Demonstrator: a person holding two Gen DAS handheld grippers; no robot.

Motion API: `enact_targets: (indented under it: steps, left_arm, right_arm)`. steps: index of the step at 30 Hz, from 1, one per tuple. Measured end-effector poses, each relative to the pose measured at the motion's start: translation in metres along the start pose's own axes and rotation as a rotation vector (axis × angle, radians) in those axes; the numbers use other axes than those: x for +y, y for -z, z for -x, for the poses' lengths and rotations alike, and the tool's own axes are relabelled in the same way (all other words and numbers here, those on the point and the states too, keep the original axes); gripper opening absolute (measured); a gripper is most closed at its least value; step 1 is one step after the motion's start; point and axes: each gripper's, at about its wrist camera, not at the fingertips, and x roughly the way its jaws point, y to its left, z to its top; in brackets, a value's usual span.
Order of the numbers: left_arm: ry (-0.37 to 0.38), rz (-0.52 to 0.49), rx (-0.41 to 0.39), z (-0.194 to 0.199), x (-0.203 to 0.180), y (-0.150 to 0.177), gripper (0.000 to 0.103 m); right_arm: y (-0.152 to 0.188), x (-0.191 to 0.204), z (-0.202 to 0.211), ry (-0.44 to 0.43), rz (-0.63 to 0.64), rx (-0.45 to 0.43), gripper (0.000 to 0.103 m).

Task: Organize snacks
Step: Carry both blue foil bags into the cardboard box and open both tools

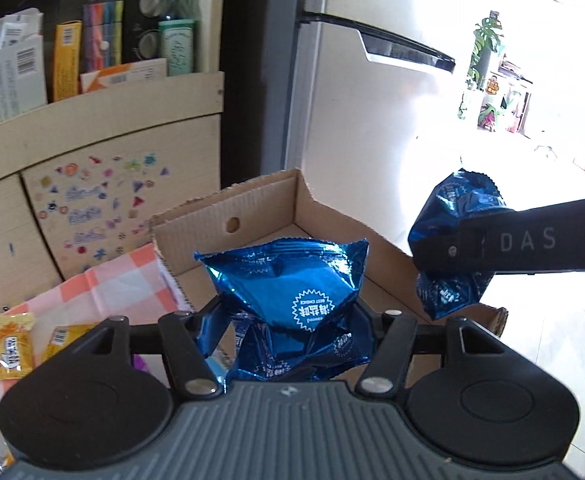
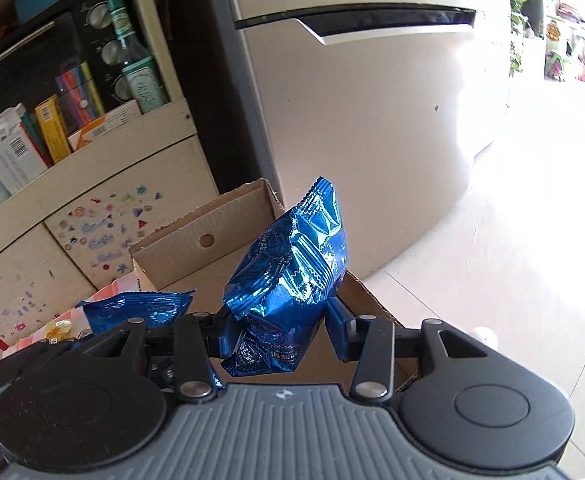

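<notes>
My left gripper (image 1: 288, 320) is shut on a bunch of shiny blue foil snack packets (image 1: 292, 280), which hang over the open cardboard box (image 1: 252, 200). To the right in the same view, my right gripper (image 1: 448, 248) comes in sideways, clamped on more blue packets (image 1: 464, 200) above the box's right edge. In the right wrist view, the right gripper (image 2: 276, 320) is shut on its crumpled blue packets (image 2: 296, 272) above the box (image 2: 196, 236). The left gripper's blue packet (image 2: 140, 308) shows at the lower left. The box floor under the packets is mostly hidden.
A pink-checked cloth (image 1: 104, 292) left of the box carries yellow snack packets (image 1: 12, 344). Behind stands a stickered cabinet (image 1: 92, 184) with boxes and a green bottle (image 1: 176, 40) on its shelf. A pale fridge (image 1: 372, 120) rises right of it, with bright floor beyond.
</notes>
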Motion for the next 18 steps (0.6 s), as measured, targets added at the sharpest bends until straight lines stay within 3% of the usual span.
enact_targets:
  steps: [7, 9, 18]
  left_arm:
    - [-0.018, -0.052, 0.051, -0.007, -0.013, -0.001, 0.087]
    - [-0.043, -0.076, 0.061, -0.005, -0.014, -0.001, 0.093]
    - [-0.07, -0.066, 0.092, 0.012, 0.009, 0.002, 0.095]
  right_arm:
    - [-0.001, -0.002, 0.006, 0.016, -0.031, -0.02, 0.075]
    - [-0.001, -0.002, 0.006, 0.011, -0.032, -0.018, 0.076]
    - [0.002, 0.007, 0.003, -0.027, -0.008, -0.002, 0.085]
